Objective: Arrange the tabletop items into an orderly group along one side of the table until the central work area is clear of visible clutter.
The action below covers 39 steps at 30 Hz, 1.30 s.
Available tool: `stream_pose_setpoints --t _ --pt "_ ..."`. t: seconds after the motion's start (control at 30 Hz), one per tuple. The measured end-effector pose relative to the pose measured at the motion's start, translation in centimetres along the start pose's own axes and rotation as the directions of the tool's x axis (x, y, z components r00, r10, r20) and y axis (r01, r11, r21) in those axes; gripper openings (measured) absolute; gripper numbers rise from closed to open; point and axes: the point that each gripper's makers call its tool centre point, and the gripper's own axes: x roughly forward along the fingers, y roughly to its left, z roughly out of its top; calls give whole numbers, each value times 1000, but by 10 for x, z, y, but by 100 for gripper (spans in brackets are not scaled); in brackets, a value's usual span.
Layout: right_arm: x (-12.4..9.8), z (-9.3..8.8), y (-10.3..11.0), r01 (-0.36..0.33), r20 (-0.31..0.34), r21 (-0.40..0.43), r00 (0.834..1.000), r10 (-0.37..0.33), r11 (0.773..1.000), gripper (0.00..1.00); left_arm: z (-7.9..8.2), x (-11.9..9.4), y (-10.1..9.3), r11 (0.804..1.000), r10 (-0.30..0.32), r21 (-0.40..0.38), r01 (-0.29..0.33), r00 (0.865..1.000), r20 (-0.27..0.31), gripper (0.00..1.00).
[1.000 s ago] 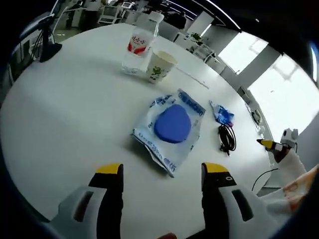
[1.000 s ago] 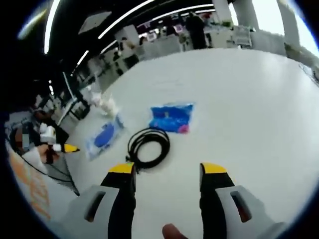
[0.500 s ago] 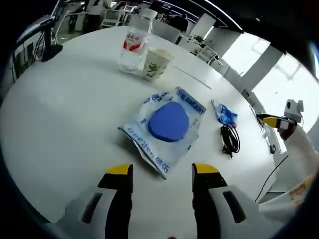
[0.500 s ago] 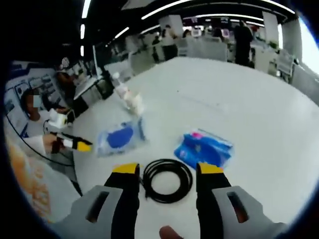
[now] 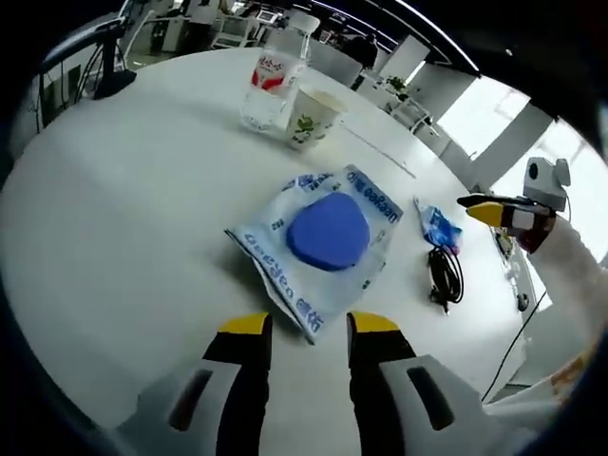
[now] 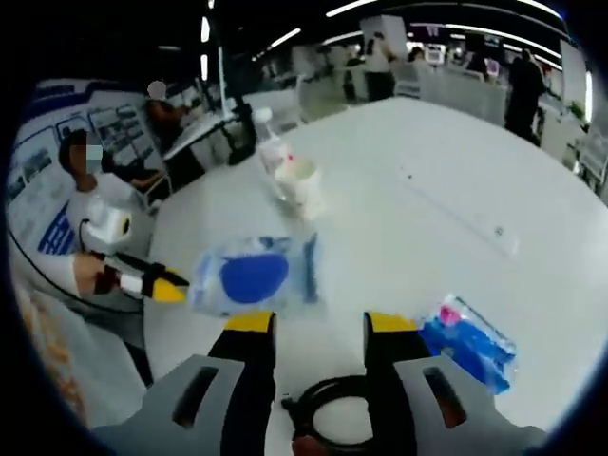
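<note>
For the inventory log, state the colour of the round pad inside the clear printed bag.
Blue: the pad shows best in the left gripper view.

Large round white desk (image 5: pixel 114 209) in an open-plan office. Bright windows (image 5: pixel 494 123) behind white pillars on one side. Dark ceiling with long strip lights (image 6: pixel 285 38). Further desks and chairs (image 6: pixel 446 81) beyond, several people standing or seated among them. A dark stand (image 5: pixel 109 81) at the desk's far edge.

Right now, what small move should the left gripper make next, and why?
Probably ease the left gripper forward and close on the near corner of the clear bag holding the blue pad; the jaws are open with nothing between them, just short of that edge.
</note>
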Motion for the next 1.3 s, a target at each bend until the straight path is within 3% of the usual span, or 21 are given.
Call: stream_pose_setpoints --t 0.17,0.33,0.5,0.6,0.83,1.0,1.07,1.13,1.3 --pt "25 -1 -2 -31 -37 6 999 31 1000 24 -3 6 -2 999 -10 -53 10 1000 -2 28" --pt "56 -8 -3 -42 -69 33 997 44 999 27 -2 10 -3 995 -22 -97 23 1000 8 26" --pt "76 -15 -3 -50 -94 38 994 53 998 24 -3 13 -2 990 -25 -135 26 1000 11 23" --pt "85 -15 0 -75 -94 82 992 83 994 20 -3 16 -2 984 -27 -174 29 1000 17 22" --pt "94 -28 3 -74 -109 121 990 87 990 16 -4 20 0 981 -12 -195 14 1000 14 21" --pt "95 -34 5 -63 -112 98 991 74 993 10 -4 20 2 975 -8 -224 12 1000 20 19" --pt "94 -34 3 -57 -101 100 993 67 993 6 -5 19 2 978 -4 -210 7 1000 16 15" --pt "91 -33 2 -44 -96 97 994 53 994 3 -6 19 7 985 18 -172 -16 1000 10 3" --pt "82 -30 7 -32 -71 85 997 38 996 0 -1 18 5 991 22 -133 -17 999 32 0"
